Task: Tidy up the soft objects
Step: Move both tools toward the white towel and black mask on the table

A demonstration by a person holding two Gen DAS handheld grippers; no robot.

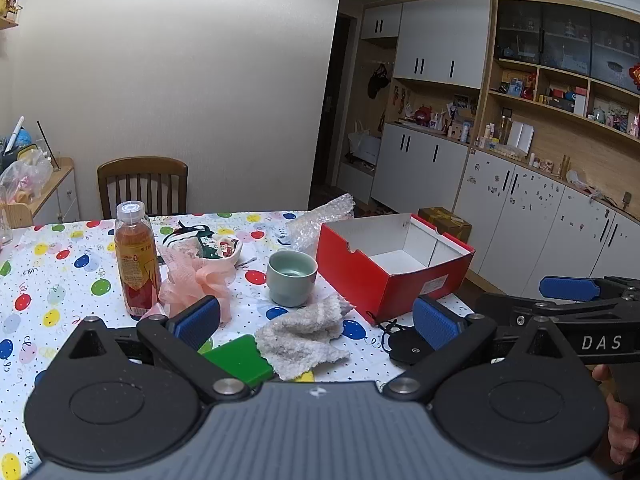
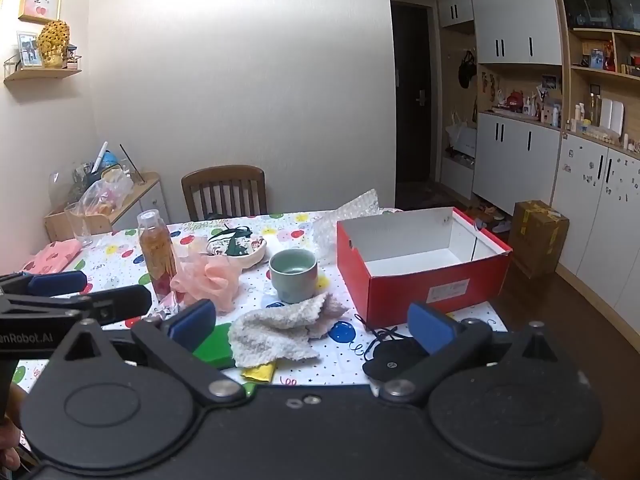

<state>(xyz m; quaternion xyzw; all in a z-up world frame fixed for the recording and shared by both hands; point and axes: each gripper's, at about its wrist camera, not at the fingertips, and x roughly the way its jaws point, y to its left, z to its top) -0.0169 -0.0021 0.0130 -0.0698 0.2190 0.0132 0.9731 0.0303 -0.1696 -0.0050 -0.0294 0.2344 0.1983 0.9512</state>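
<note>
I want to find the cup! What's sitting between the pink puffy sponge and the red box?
The green cup stands between the pink puffy sponge and the red box, with the fluffy white cloth just in front. Both wrist views show it.

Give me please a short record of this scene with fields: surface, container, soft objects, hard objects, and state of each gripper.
surface: table with balloon-print cloth
container: red box, open top, nothing visible inside, at the table's right side
soft objects: white fluffy cloth in front of the cup; pink mesh sponge beside the bottle; both outside the box
hard objects: green cup, bottle, green block partly under the cloth
left gripper: open, holding nothing
right gripper: open, holding nothing
</note>
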